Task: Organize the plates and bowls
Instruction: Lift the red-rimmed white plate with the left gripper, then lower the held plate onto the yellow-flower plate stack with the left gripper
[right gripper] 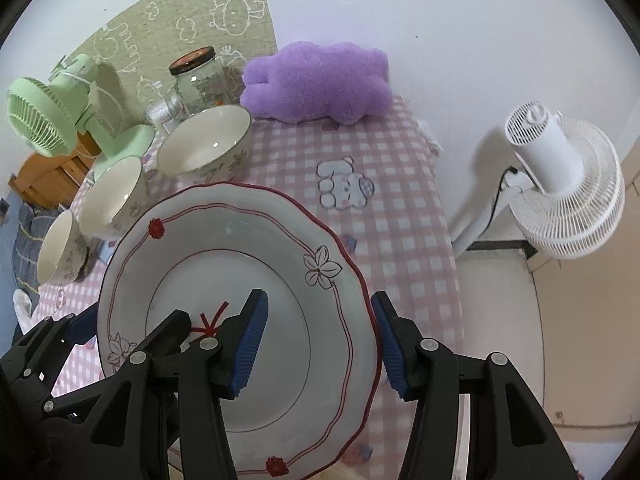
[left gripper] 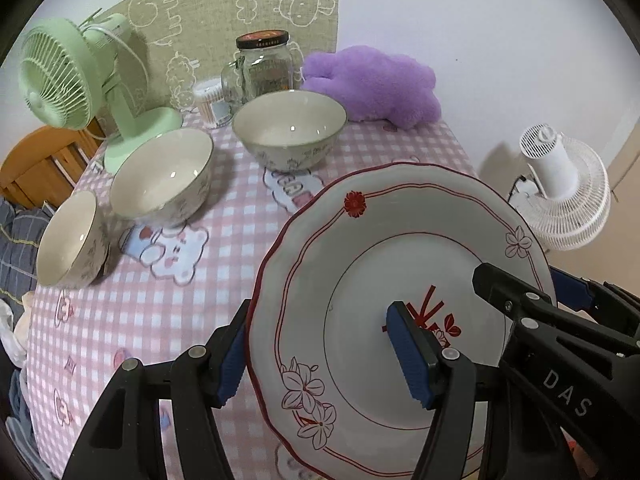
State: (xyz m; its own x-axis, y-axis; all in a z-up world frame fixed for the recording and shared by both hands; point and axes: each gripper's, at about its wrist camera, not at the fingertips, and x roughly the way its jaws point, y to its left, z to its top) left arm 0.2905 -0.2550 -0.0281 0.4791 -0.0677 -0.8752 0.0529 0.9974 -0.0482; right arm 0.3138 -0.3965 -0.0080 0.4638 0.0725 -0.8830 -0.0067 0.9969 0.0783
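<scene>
From the left wrist view, three bowls [left gripper: 290,130] [left gripper: 162,176] [left gripper: 70,238] stand in a row on the checked tablecloth [left gripper: 120,320], all empty. One glass jar [left gripper: 266,66] stands behind them. The left gripper [left gripper: 320,360] clamps the left rim of one plate [left gripper: 360,240], raised above the cloth.

From the right wrist view, the right gripper [right gripper: 320,344] clamps the plate's right rim. The plate is empty.

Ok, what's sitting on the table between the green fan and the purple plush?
The lidded glass jar and a cotton-swab tub, clearest in the left wrist view.
</scene>
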